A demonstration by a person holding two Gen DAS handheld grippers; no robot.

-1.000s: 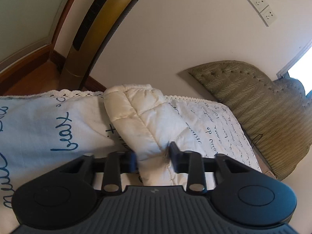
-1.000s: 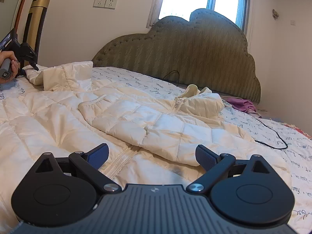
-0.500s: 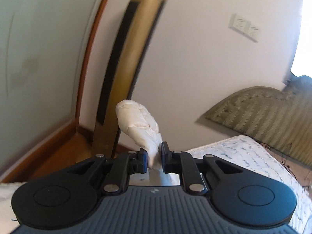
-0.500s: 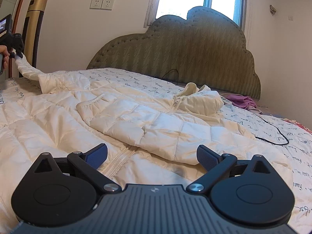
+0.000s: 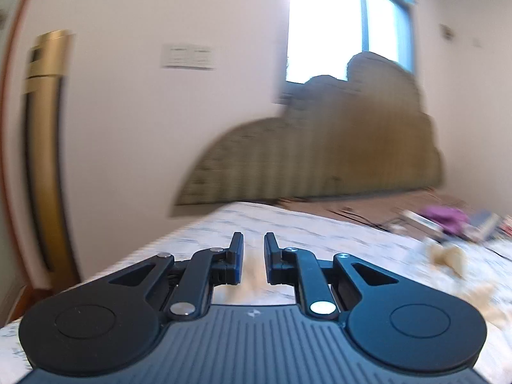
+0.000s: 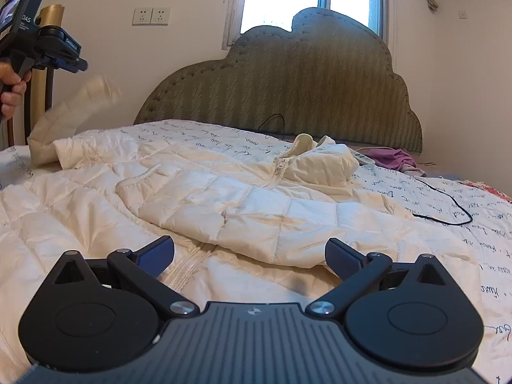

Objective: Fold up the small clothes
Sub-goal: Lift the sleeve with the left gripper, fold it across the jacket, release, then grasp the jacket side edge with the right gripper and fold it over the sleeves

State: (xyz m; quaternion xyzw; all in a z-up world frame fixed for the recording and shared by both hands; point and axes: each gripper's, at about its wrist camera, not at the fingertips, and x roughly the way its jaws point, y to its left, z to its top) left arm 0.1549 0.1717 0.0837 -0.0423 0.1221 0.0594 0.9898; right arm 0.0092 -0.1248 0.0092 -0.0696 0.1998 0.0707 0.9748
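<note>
Over at the left edge of the bed, a hand has the left hand-held gripper up in the air, and its jaws have just been closing. They are down to a narrow slit, and its own blurred view shows a streak of cream fabric in that gap. Just under its tips the sleeve slants up off the bed, motion-smeared, its lower end joining the jacket near the left edge. So that looks like a pinch on the sleeve, though the blur hides the exact contact. Moving across, the cream quilted jacket lies spread front up over the middle of the bed, zip running toward the headboard and collar bunched at the far end. The second sleeve lies folded over the chest, cuff pointing toward the left edge. In front of it, low at the near edge, the right hand-held gripper has its jaws spread wide with nothing between them. It sits just above the jacket's hem, with the zip running under the gap. Further right, a black cable loops on the bare sheet beside the jacket. A purple cloth is heaped at the far right corner, by the headboard.
</note>
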